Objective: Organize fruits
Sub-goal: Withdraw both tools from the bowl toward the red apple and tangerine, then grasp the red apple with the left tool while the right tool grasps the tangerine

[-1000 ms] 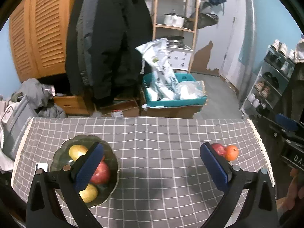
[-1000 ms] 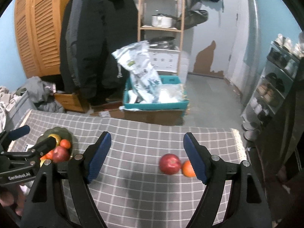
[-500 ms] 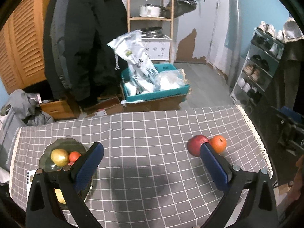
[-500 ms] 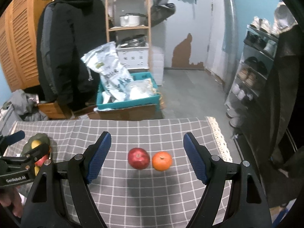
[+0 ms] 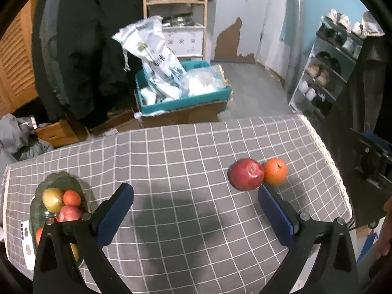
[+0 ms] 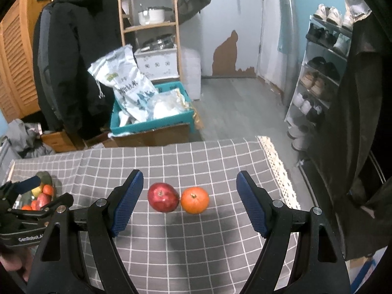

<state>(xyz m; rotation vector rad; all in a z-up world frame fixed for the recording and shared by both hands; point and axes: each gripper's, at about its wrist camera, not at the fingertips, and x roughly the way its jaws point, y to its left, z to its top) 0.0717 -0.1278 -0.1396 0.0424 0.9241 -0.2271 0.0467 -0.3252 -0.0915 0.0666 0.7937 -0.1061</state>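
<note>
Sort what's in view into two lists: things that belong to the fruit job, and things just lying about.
Job:
red apple
orange
green bowl holding fruit
left gripper and right gripper, both open

Lying about:
phone beside the bowl
teal crate
black coat
shoe rack

Grey checked tablecloth (image 6: 196,250), teal crate (image 6: 152,122) of white bags, black coat (image 6: 73,56), shoe rack (image 6: 318,73)
</note>
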